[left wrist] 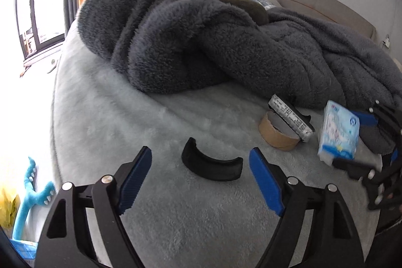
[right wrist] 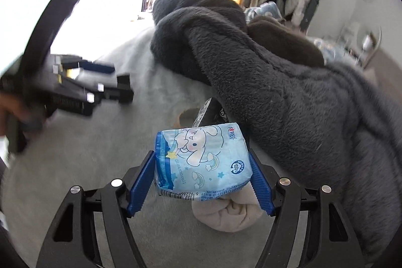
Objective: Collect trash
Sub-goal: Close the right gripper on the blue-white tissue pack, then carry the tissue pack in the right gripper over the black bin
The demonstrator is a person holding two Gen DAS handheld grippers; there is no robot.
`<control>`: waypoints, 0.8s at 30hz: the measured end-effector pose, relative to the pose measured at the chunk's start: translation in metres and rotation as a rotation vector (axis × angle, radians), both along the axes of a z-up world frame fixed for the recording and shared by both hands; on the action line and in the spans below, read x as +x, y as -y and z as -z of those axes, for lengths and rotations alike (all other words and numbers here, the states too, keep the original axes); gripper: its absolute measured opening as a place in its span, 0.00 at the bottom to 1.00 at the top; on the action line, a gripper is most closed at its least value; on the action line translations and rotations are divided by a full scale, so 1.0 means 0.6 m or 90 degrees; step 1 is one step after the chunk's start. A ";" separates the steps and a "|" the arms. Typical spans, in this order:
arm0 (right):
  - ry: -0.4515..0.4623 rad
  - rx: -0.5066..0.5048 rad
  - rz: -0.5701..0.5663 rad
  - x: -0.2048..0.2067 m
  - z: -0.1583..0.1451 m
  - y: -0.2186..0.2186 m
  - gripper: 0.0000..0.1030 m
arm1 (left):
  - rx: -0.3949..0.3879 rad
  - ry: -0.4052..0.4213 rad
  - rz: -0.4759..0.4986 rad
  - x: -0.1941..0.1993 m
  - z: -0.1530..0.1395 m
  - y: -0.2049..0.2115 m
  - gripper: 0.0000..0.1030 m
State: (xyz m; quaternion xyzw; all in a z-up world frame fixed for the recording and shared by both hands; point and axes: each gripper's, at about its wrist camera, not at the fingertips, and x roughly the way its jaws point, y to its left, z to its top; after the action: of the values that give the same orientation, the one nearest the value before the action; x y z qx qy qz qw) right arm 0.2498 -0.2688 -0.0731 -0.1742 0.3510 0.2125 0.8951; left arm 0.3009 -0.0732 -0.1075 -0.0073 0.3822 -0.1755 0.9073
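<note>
A blue tissue pack (right wrist: 201, 162) with a cartoon print sits between the blue pads of my right gripper (right wrist: 202, 175), which is shut on it above the pale bed cover (right wrist: 75, 155). The pack also shows in the left wrist view (left wrist: 339, 133), with the right gripper (left wrist: 361, 142) blurred around it. My left gripper (left wrist: 201, 167) is open and empty, just short of a curved black piece (left wrist: 211, 165) lying on the bed. A brown tape roll (left wrist: 277, 132) and a silver-labelled dark wrapper (left wrist: 291, 121) lie right of it.
A heap of dark grey fleece blanket (left wrist: 201, 42) covers the far side of the bed. A rolled beige sock (right wrist: 226, 212) lies under the tissue pack. A window (left wrist: 30, 4) is at left, a blue plush toy (left wrist: 30, 200) below the bed edge.
</note>
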 end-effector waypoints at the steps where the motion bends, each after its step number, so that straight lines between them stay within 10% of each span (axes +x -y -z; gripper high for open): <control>1: -0.010 0.027 0.008 0.006 -0.003 0.008 0.70 | -0.001 0.000 0.006 0.001 0.002 0.003 0.77; 24: -0.139 0.331 0.105 0.062 -0.016 0.073 0.70 | 0.022 0.000 0.034 0.008 0.009 0.016 0.47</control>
State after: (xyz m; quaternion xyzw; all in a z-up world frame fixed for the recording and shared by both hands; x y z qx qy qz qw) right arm 0.2868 -0.3127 -0.0633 0.1138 0.3924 0.2392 0.8808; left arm 0.3055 -0.0828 -0.1128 0.0185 0.3850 -0.1935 0.9022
